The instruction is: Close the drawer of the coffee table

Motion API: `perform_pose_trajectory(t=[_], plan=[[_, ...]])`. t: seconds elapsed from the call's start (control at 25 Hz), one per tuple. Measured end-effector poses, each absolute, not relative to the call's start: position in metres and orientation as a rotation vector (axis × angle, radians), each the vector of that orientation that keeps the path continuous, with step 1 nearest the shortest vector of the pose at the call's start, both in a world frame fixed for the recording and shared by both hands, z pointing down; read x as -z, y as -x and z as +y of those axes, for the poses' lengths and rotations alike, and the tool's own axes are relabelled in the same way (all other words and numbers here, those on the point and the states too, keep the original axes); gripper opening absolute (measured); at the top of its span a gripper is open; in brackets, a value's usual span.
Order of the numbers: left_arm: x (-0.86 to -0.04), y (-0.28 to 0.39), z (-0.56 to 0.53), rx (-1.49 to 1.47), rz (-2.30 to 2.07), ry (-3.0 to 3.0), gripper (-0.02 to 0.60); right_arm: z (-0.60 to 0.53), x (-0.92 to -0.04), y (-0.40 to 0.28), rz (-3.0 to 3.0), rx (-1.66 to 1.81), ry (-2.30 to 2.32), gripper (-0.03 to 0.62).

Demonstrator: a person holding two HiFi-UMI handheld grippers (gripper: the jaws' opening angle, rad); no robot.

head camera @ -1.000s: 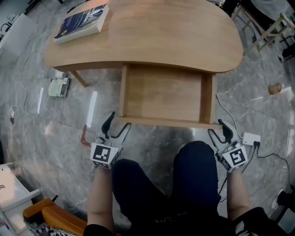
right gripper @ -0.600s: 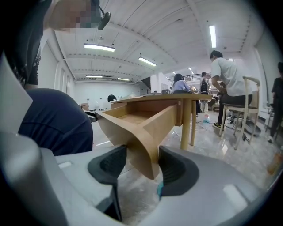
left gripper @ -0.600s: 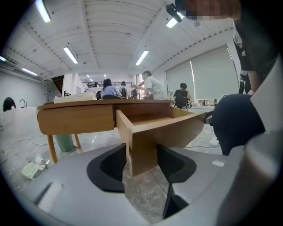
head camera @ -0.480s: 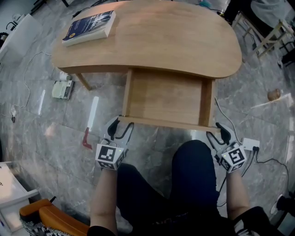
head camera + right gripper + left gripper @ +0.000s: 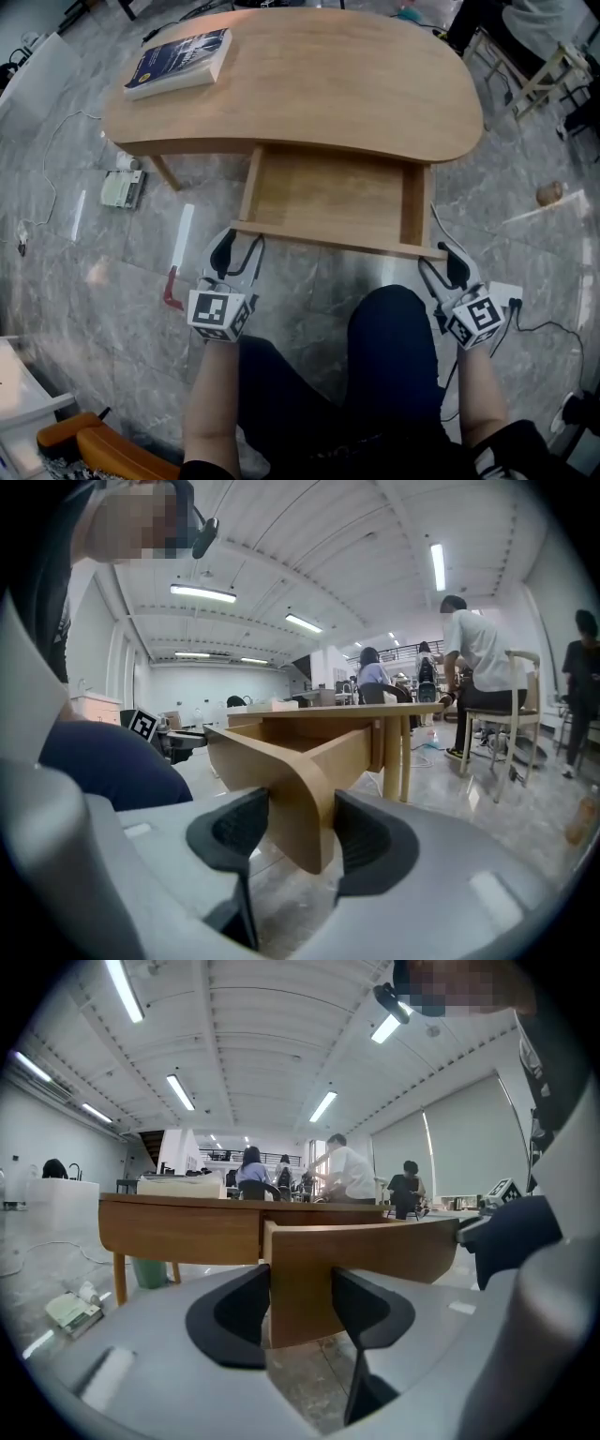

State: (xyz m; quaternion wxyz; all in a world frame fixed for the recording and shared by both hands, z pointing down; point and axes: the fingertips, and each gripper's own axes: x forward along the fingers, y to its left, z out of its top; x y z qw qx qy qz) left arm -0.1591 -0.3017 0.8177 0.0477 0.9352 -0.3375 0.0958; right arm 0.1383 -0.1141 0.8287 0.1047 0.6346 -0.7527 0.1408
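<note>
- Below the near edge of the counter (image 5: 356,94), the drawer (image 5: 328,192) stands pulled out toward the person. Its wooden bottom shows, and its front panel runs just ahead of the person's legs (image 5: 394,337).
- At the panel's left corner, the left gripper (image 5: 239,247) has just been closing its jaws. The left gripper view shows the corner between them with both pads (image 5: 246,1302) pressed against the wood, a firm clench on the drawer.
- At the panel's right corner, the right gripper (image 5: 439,261) is clamped the same way. In the right gripper view the rounded end of the panel sits between the jaws, touched on both faces.
- Both side walls of the drawer run straight back under the counter's top, and only bare wood shows between the panel and the counter's edge.
- On the far left corner of the counter lies a blue book (image 5: 178,61), well apart from the drawer.
- Grey stone floor (image 5: 94,253) spreads on either side of the drawer. A red object (image 5: 172,286) rests on it near the left gripper, and farther left a small white box (image 5: 122,187) lies beside the counter's leg (image 5: 161,172).
- By the right gripper, a white adapter (image 5: 506,292) with its cable lies on the floor, just beside that gripper's marker cube.
- A wooden chair (image 5: 530,66) stands off to the right, apart from the counter.
</note>
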Motion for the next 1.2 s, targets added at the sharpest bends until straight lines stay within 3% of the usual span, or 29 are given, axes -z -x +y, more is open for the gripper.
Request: perform_pose_trajectory(t=[1.2], plan=[[-0.819,0.092,-0.403,-0.38,-1.227,-2.747,0.215,-0.218,-0.827,-0.208,-2.099,-0.4,-2.061,0.229]])
